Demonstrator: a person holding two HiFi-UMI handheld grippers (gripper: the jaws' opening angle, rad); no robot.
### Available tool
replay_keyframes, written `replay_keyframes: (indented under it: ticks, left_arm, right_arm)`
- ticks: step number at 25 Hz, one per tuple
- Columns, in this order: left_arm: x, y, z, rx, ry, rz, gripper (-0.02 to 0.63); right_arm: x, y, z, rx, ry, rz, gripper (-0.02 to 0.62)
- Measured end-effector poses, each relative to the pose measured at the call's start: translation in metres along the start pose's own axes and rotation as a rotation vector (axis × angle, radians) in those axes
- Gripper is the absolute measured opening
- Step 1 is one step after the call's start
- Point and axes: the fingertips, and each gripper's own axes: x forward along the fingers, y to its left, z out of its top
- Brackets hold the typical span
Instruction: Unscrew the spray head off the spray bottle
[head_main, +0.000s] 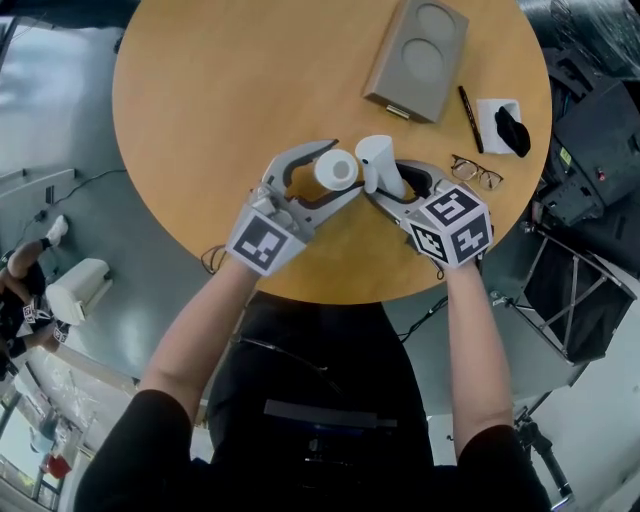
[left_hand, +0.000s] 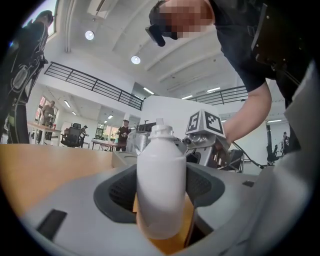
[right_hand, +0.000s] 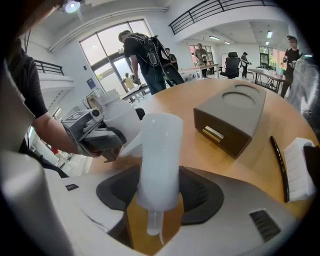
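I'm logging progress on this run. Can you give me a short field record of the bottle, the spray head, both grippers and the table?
bottle: white bottle, threaded neck bare, no head on it
left gripper: left gripper shut on the bottle's body
spray head: white spray head, off the bottle, dip tube hanging free
right gripper: right gripper shut on the spray head
position: both held close together above the table's near edge
table: round wooden table with grey box, pen, glasses
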Motion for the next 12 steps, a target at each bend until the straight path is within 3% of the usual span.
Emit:
replay_keyframes:
  ticks: [7,12]
  left_arm:
    - [0.007,0.000,-0.031,0.058,0.094,-0.017,0.308]
    - [0.007,0.001,-0.040,0.041,0.127,-0.021,0.308]
  right_arm:
    - [0.018,-0.012,-0.013,-0.036,0.062,-0.037,0.262]
    - [0.025,-0.014,-0.023,-0.060,0.095,-0.048,0.263]
